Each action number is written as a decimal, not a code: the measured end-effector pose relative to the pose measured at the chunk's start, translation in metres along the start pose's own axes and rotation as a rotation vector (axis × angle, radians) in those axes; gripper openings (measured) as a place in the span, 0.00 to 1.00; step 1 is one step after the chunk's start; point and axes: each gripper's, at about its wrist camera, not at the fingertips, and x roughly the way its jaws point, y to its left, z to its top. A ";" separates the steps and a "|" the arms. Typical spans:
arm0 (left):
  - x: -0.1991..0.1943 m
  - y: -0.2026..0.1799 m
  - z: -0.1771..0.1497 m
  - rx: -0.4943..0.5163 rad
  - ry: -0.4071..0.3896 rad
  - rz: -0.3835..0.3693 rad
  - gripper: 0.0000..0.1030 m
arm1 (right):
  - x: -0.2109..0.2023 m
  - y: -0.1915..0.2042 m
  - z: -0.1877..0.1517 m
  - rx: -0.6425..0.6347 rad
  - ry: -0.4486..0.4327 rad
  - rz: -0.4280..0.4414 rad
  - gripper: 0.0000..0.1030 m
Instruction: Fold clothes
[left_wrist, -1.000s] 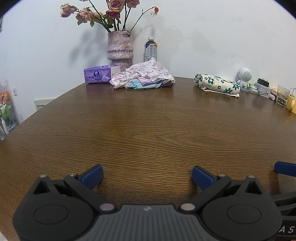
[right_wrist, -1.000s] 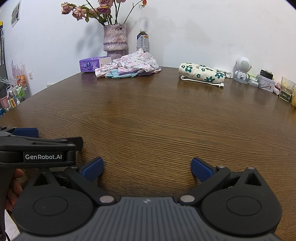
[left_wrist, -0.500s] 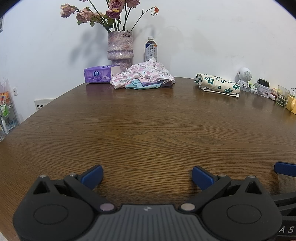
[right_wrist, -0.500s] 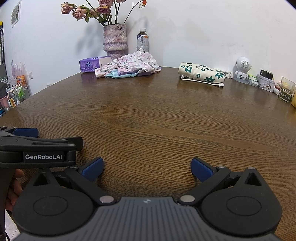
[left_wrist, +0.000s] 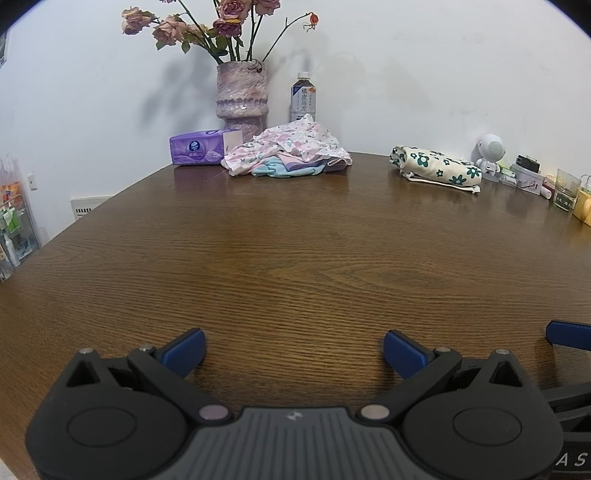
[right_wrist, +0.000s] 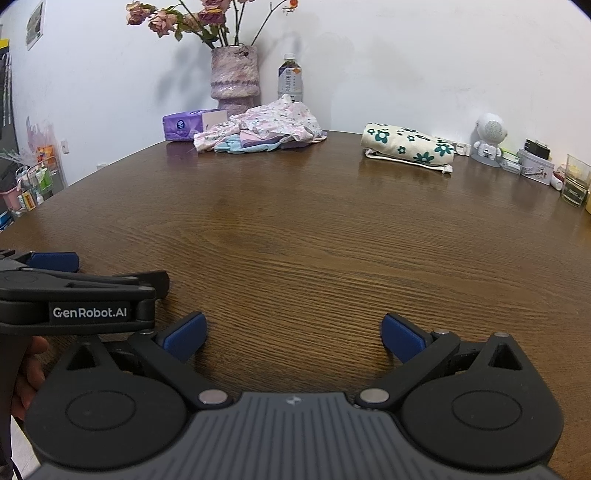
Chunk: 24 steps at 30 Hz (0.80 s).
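Note:
A heap of clothes (left_wrist: 291, 155), pink floral on top with blue and purple pieces under it, lies at the far side of the brown wooden table (left_wrist: 295, 266); it also shows in the right wrist view (right_wrist: 262, 127). A folded white cloth with green flowers (left_wrist: 436, 168) lies to its right, also in the right wrist view (right_wrist: 408, 147). My left gripper (left_wrist: 294, 352) is open and empty, low over the near table edge. My right gripper (right_wrist: 293, 336) is open and empty beside it, with the left gripper's body (right_wrist: 74, 295) on its left.
At the back stand a vase of dried roses (left_wrist: 242, 98), a drink bottle (left_wrist: 303, 96) and a purple tissue pack (left_wrist: 201, 147). At the far right are a small white robot figure (left_wrist: 489, 151), small boxes and a glass (left_wrist: 565, 190). A shelf stands off the table's left.

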 end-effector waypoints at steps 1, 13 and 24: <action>0.001 0.001 0.001 0.002 0.003 -0.001 1.00 | 0.000 0.000 0.001 -0.005 0.002 0.006 1.00; -0.002 0.006 0.032 -0.029 -0.022 -0.060 1.00 | 0.000 -0.002 0.029 0.003 0.013 0.054 1.00; 0.008 0.011 0.086 -0.072 -0.061 -0.151 1.00 | 0.003 -0.003 0.081 -0.002 -0.050 0.102 1.00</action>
